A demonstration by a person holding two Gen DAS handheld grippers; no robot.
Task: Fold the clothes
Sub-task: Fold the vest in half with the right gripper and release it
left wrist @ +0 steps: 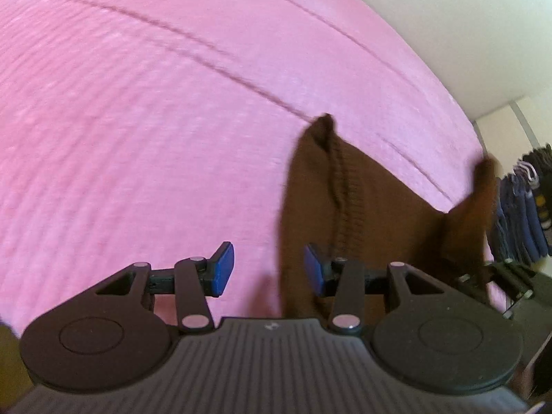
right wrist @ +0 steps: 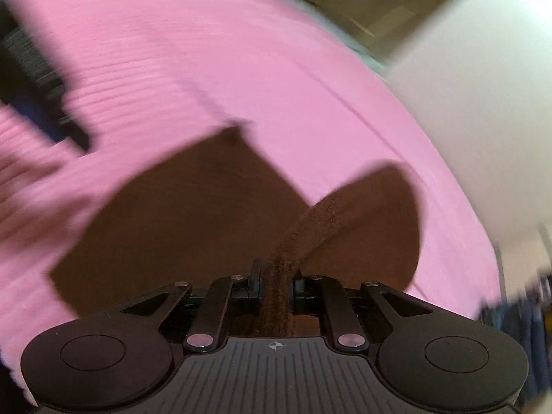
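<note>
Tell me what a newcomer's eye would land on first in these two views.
The pink bedspread fills nearly all of both views. Against it stands the brown garment, whose thick edge is pinched in the right claw at the bottom middle of the right wrist view. In the left wrist view the left claw is open with nothing between its blue pads.

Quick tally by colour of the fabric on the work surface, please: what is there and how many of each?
Brown: 1, the brown knit garment, one edge pinched between the fingers of the right gripper.
Pink: 1, the pink ribbed cover spread under it.
Total: 2.
The left gripper is open and holds nothing. The dark clothes on hangers at the far right are off the surface and too blurred to count.
</note>
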